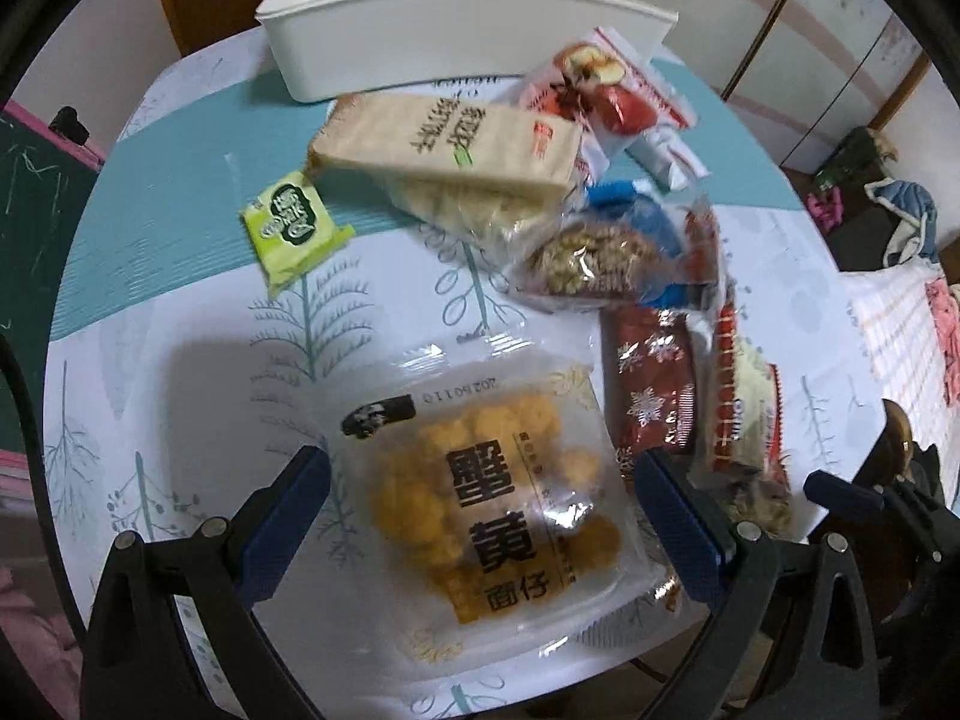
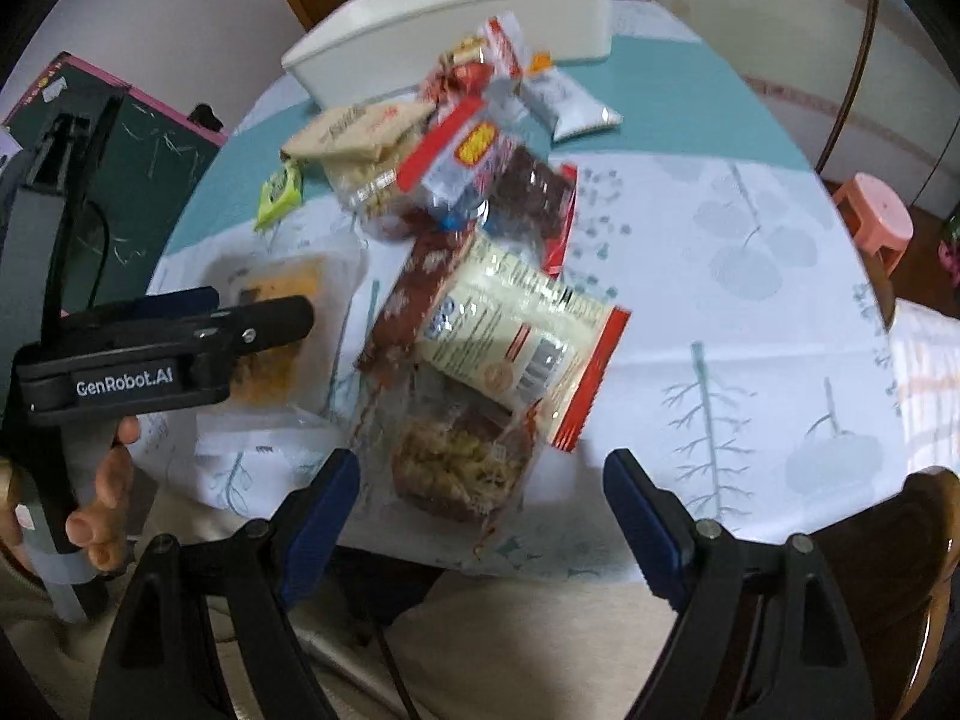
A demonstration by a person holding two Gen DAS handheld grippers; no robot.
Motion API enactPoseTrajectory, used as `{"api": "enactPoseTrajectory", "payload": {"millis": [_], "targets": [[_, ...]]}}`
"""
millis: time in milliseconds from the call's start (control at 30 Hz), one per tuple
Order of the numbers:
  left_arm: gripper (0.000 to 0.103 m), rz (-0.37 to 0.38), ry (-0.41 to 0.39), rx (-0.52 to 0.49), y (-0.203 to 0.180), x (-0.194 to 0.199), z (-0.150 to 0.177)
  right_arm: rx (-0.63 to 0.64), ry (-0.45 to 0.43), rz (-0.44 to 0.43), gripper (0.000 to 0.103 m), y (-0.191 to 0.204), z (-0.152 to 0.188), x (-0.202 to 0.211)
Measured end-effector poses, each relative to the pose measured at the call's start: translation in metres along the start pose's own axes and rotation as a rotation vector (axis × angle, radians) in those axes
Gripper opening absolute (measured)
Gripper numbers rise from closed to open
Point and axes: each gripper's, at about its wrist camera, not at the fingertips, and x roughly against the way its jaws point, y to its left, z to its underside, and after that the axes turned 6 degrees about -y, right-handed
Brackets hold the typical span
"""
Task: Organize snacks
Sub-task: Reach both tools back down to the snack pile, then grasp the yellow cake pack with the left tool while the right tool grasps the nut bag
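- The left gripper (image 1: 480, 516) is holding its jaws wide apart, pointing down over the clear packet of yellow snack balls (image 1: 480, 504), which is lying flat near the front edge of the table (image 1: 180, 372). The pads are not pressing on the packet.
- The right gripper (image 2: 480, 510) is also standing with jaws apart and nothing between the pads. Just ahead of it the red-edged packet with brown pieces (image 2: 480, 420) is lying at the front edge, partly on a dark red snowflake packet (image 2: 414, 300).
- These packets are probably light, soft and slippery; the film is crinkling and the contents could crush. A grip across a sealed edge or the narrow side seems safer than squeezing the middle.
- Farther out, a beige packet (image 1: 444, 162), a small green packet (image 1: 294, 228) and several red and blue ones are lying in a loose pile toward the middle.
- The white bin (image 1: 420, 54) is standing empty at the far edge of the table, likely the place for the snacks.
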Motion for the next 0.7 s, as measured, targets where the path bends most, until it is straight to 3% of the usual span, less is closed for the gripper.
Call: {"api": "enactPoseTrajectory", "payload": {"millis": [133,300,367,433,533,700], "targets": [[0.101,-0.026,0.023,-0.025,-0.004,-0.013,0.006,0.006,0.066,0.001,0.070,0.005,0.000,-0.017],[0.101,0.013,0.046,0.010,0.009,-0.018,0.011,0.081,0.059,0.010,0.049,0.019,0.000,-0.020],[0.099,0.027,0.056,0.023,0.019,-0.019,0.015,0.089,0.060,0.012,0.048,0.020,-0.002,-0.020],[0.085,0.068,0.068,0.046,0.028,-0.019,0.017,0.090,0.060,0.009,0.048,0.020,-0.002,-0.022],[0.074,0.082,0.059,0.043,0.035,-0.015,0.020,0.089,0.059,0.011,0.048,0.021,-0.004,-0.023],[0.066,0.079,0.038,0.000,0.033,-0.001,0.022,0.111,0.037,0.018,0.047,0.029,-0.012,-0.022]]}}
